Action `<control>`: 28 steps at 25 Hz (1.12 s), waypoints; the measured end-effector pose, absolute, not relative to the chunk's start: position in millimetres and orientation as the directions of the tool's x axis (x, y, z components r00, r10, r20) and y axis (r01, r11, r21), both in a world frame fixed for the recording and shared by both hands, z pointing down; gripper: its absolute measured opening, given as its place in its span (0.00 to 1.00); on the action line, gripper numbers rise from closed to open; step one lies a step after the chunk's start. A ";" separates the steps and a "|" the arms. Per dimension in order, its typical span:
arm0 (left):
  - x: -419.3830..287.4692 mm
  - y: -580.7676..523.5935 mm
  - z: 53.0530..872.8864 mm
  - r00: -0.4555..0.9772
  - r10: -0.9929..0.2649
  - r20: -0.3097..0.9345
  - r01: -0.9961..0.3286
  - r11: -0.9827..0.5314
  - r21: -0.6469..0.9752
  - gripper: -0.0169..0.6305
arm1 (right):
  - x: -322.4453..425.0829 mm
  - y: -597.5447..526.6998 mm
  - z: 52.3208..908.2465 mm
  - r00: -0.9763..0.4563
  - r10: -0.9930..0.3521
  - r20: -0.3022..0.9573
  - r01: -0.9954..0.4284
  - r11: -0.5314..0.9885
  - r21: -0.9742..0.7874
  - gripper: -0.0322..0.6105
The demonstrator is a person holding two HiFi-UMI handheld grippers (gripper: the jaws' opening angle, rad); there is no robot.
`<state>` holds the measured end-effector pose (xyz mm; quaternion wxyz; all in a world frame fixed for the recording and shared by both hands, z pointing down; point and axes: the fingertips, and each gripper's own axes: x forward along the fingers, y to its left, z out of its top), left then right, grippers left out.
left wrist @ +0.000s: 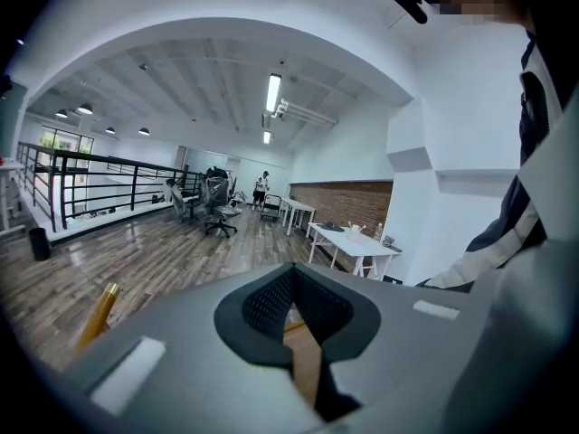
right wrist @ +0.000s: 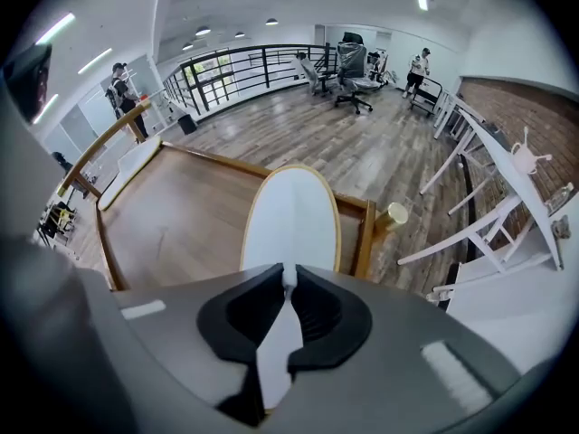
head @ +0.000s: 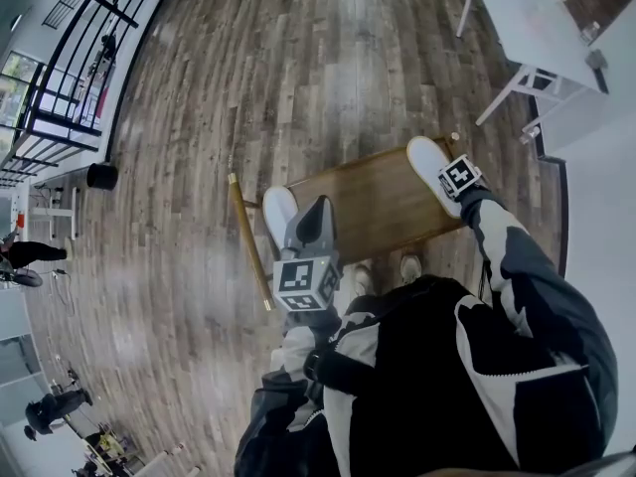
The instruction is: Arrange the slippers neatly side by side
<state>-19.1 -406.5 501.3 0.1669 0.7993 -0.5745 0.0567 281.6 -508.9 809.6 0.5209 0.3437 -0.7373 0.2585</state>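
Left gripper (head: pixel 316 219) shut, empty, just at 3 o'clock of the left slipper (head: pixel 279 213) on the wooden platform (head: pixel 368 202). Right gripper (right wrist: pixel 288 283) pinched shut on the near end of the right slipper (right wrist: pixel 291 220), long axis running out at its 12 o'clock. Left slipper lies well apart at 8 o'clock in head view, so the right side likely carries its slipper over.

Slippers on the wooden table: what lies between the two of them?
Only bare wooden tabletop lies between the left slipper and the right slipper, as the head view shows.
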 end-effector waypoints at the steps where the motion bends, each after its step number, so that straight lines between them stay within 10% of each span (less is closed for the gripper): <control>1: -19.7 -406.3 500.5 0.333 -0.900 0.281 -0.937 -0.284 0.201 0.05 | 279.8 -508.5 807.2 -0.233 -0.243 0.942 -0.783 0.621 -0.034 0.09; 28: -85.5 -364.9 496.0 0.311 -0.922 0.231 -0.945 -0.273 0.182 0.05 | 76.8 -437.1 625.7 -0.624 -0.487 0.611 -0.732 0.638 -0.239 0.09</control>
